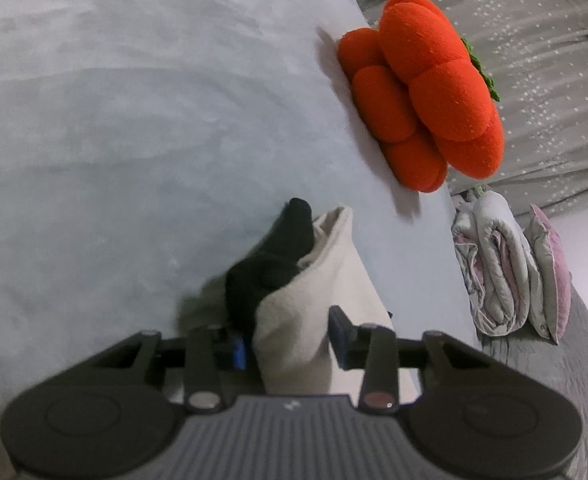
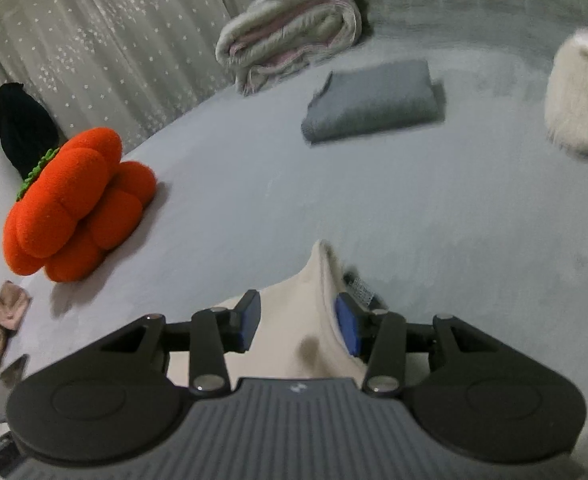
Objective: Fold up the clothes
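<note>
Each gripper holds a bunch of the same cream garment (image 1: 314,280) above the grey bed (image 1: 114,120). In the left wrist view the left gripper (image 1: 290,340) has cream cloth filling the gap between its fingers, with a black part (image 1: 270,264) of the cloth bunched against the left pad; the fingers look clamped on it. In the right wrist view the right gripper (image 2: 300,326) likewise has its blue pads pressed on either side of a cream peak (image 2: 318,280), a label (image 2: 360,288) showing just beside the right pad.

The step in hand looks like lifting the garment by two points to spread it before a fold. To do it well, both grips should hold firm while the hands draw apart, so the edge between them goes taut and the cloth hangs flat instead of twisted. The black part is likely a lining or a second layer; it should be kept aligned with the cream layer, or the fold will trap a lump. The cloth should be laid on the open stretch of bed, well apart from the orange cushion (image 2: 74,208) and the folded grey item (image 2: 374,100), bottom edge touching down first and then dragged slightly to smooth wrinkles. Because both wrist views are blurred, the motion seems quick; slowing before the lay-down would help the edges land square.
</note>
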`<state>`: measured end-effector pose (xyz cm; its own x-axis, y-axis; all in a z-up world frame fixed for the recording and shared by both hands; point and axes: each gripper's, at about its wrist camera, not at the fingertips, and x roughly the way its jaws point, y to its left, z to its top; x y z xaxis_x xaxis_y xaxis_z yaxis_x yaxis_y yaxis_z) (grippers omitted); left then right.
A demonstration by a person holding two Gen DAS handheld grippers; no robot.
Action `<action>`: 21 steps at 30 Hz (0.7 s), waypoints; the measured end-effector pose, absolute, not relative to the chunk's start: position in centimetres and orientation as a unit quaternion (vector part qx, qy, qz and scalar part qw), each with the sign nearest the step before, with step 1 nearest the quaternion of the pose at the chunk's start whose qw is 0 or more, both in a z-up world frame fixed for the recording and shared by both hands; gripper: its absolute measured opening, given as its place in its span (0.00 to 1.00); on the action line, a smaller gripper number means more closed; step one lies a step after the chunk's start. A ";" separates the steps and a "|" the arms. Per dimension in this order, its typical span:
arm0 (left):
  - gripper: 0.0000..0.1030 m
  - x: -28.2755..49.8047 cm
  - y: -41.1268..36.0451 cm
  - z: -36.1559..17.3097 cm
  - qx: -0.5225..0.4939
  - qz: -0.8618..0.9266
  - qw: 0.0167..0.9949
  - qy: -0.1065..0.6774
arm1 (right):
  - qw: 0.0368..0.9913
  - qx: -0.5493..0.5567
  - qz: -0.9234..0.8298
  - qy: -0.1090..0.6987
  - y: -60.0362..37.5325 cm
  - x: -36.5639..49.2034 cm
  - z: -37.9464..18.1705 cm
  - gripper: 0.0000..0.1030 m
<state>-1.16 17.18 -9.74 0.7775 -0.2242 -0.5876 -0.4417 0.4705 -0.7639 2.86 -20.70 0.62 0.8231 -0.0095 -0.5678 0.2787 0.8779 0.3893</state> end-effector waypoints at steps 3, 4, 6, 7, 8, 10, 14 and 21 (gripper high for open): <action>0.35 -1.2 17.1 -9.8 -0.509 0.070 0.794 0.326 | 0.939 0.208 -0.072 0.266 -20.3 2.7 1.0 0.45; 0.34 -1.2 17.1 -9.8 -0.509 0.070 0.794 0.325 | 0.942 0.200 -0.067 0.261 -20.1 2.6 1.1 0.45; 0.32 -1.3 17.1 -9.8 -0.508 0.070 0.795 0.324 | 0.947 0.184 -0.043 0.259 -19.4 2.7 1.1 0.45; 0.31 -1.3 17.1 -9.8 -0.508 0.070 0.796 0.323 | 0.949 0.176 -0.028 0.260 -19.1 2.7 1.1 0.45; 0.30 -1.4 17.1 -9.7 -0.506 0.069 0.797 0.322 | 0.950 0.168 -0.012 0.261 -18.7 2.7 1.0 0.45; 0.27 -1.4 16.9 -9.5 -0.500 0.067 0.803 0.318 | 0.952 0.152 0.017 0.266 -17.9 2.9 0.9 0.45; 0.26 -1.7 16.4 -8.8 -0.482 0.061 0.819 0.305 | 0.946 0.125 0.077 0.288 -16.5 3.6 0.6 0.45; 0.25 -2.0 16.0 -7.8 -0.459 0.052 0.840 0.286 | 0.918 0.129 0.135 0.350 -14.7 5.2 -1.3 0.31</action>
<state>-2.02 15.99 -7.75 0.8308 -0.1756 -0.5281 -0.3495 0.5739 -0.7406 5.24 -14.74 -1.34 0.7183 0.3382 -0.6081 -0.1570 0.9302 0.3319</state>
